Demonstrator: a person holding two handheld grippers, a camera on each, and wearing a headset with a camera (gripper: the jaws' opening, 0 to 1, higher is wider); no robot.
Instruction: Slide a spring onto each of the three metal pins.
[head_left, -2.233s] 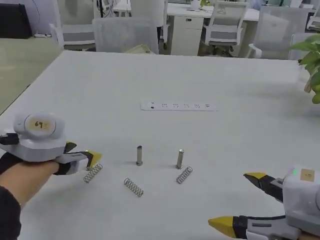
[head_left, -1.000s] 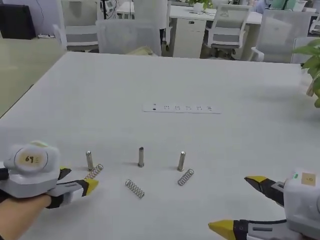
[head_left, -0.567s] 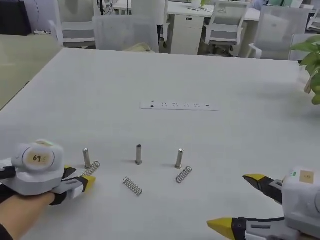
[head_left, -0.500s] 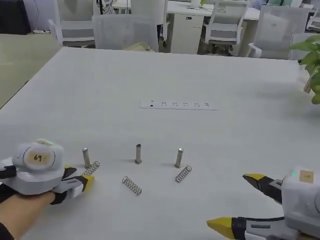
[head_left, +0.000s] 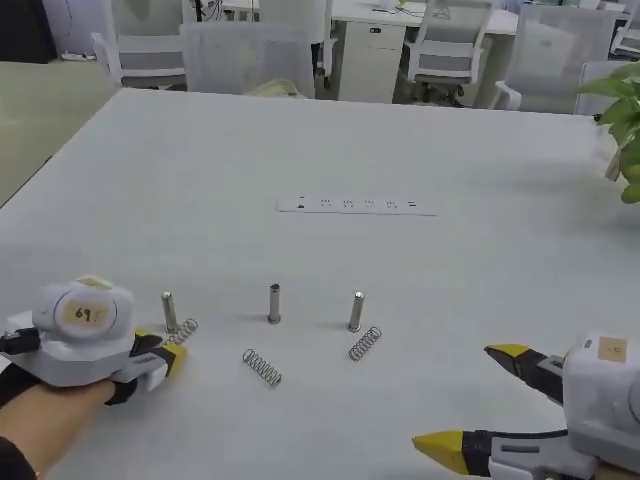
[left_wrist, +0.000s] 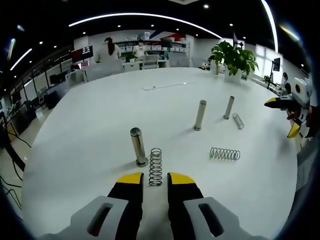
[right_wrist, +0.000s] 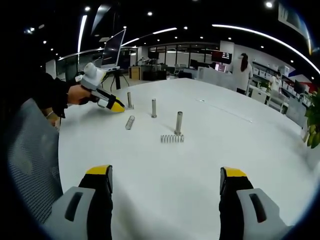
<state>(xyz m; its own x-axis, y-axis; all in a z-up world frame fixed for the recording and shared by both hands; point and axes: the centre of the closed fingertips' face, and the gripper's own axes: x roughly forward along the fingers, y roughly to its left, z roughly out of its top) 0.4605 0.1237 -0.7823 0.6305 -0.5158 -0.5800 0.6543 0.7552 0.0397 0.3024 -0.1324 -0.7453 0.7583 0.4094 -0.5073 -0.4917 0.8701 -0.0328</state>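
Observation:
Three metal pins stand upright in a row on the white table: left (head_left: 169, 311), middle (head_left: 274, 303), right (head_left: 356, 311). A spring lies by each: left spring (head_left: 183, 331), middle spring (head_left: 261, 367), right spring (head_left: 365, 343). My left gripper (head_left: 168, 352) rests low at the near end of the left spring. In the left gripper view its jaws (left_wrist: 155, 179) stand narrowly apart, with the spring's (left_wrist: 155, 166) near end between the yellow tips, beside the left pin (left_wrist: 137, 146). My right gripper (right_wrist: 166, 180) hangs wide open and holds nothing at the near right (head_left: 470, 398), well short of the right pin (right_wrist: 178, 122).
A white power strip (head_left: 355, 206) lies flat at mid-table beyond the pins. A potted plant (head_left: 625, 120) stands at the far right edge. Office chairs and desks stand behind the table. People stand far off in the room.
The left gripper has drawn back toward me from the left pin, which now stands uncovered, and has settled at the left spring's end. The right gripper has stayed put.

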